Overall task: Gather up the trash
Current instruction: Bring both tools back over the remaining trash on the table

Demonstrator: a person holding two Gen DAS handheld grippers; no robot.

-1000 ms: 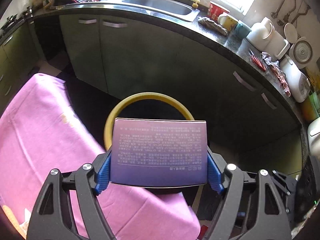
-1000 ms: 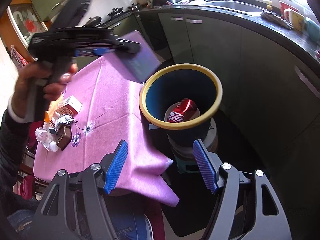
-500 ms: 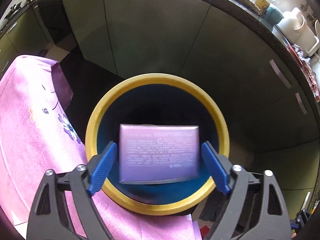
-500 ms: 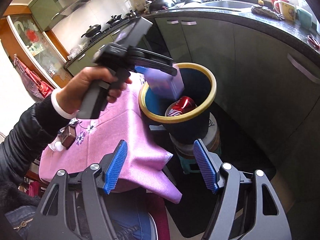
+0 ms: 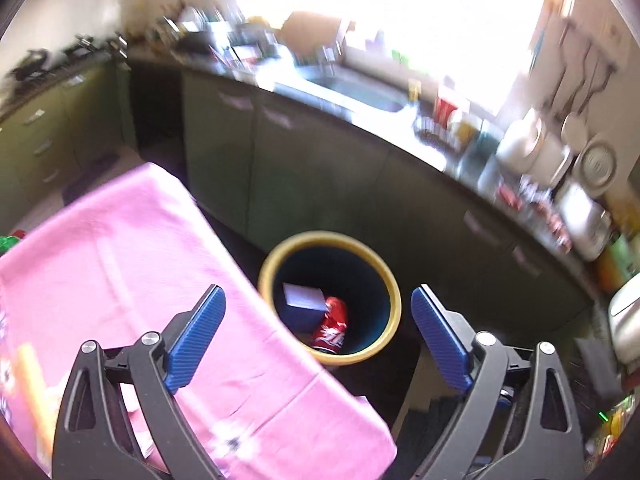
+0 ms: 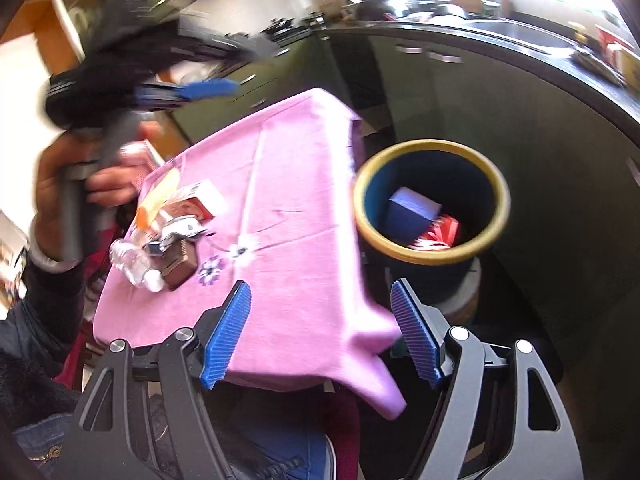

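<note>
The purple box (image 5: 303,305) lies inside the yellow-rimmed blue bin (image 5: 390,292) beside a red can (image 5: 332,326). It also shows in the right wrist view (image 6: 412,210), in the bin (image 6: 496,184) with the red can (image 6: 440,234). My left gripper (image 5: 318,334) is open and empty, above and back from the bin. In the right wrist view it is blurred, high over the table's far left (image 6: 192,88). My right gripper (image 6: 320,332) is open and empty over the pink table's (image 6: 296,184) near edge. Trash on the table: a red-white carton (image 6: 196,202), a clear bottle (image 6: 132,264), a brown packet (image 6: 180,266).
Green cabinets (image 5: 320,184) and a dark counter with a sink (image 5: 360,92) curve behind the bin. Appliances (image 5: 552,160) stand on the counter at right. The bin rests on a low stool (image 6: 460,296) beside the table's corner.
The left gripper opened and let go of the purple box, which dropped into the bin. The left gripper then rose and pulled back fast. The right gripper shifted toward the table.
</note>
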